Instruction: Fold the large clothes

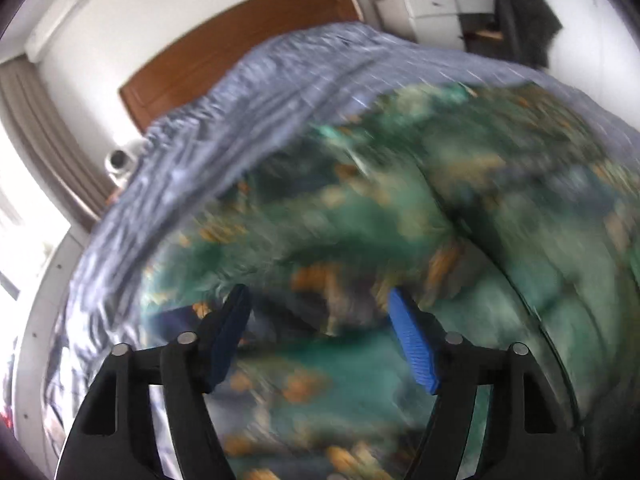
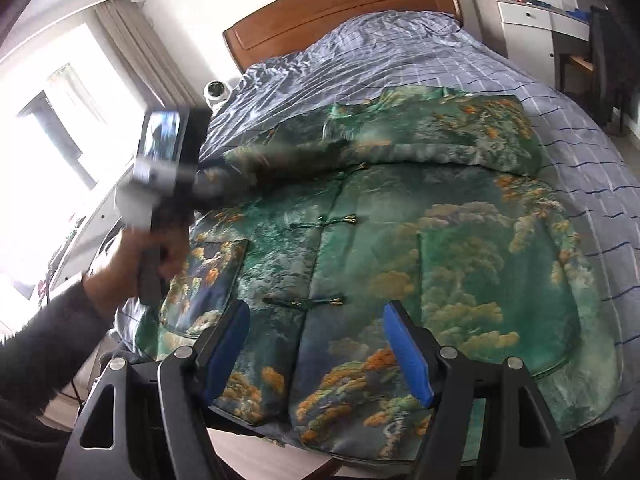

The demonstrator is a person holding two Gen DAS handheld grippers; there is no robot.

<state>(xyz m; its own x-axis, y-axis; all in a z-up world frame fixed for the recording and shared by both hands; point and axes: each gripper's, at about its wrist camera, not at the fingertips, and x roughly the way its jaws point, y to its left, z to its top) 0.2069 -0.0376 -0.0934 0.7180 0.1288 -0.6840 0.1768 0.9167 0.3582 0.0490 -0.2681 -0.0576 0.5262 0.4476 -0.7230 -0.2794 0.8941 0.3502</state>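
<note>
A large green jacket [image 2: 400, 240] printed with orange and grey clouds lies front up on the bed, its knot buttons [image 2: 320, 222] down the middle. A folded part [image 2: 440, 132] lies across its chest, and a blurred strip of cloth [image 2: 288, 156] crosses from the left. My right gripper [image 2: 315, 306] hovers open over the lower front with nothing between its fingers. My left gripper [image 1: 317, 292] is open and empty above the blurred jacket [image 1: 400, 220]. In the right wrist view a person's hand [image 2: 160, 256] holds the left gripper's blurred handle at the bed's left side.
The bed has a blue checked sheet [image 2: 400, 48] and a wooden headboard [image 2: 340, 4]. A small white round camera [image 2: 216, 91] sits at the left edge. A white dresser [image 2: 532, 28] and a dark draped chair [image 2: 612, 64] stand at the right. A bright window [image 2: 48, 152] is on the left.
</note>
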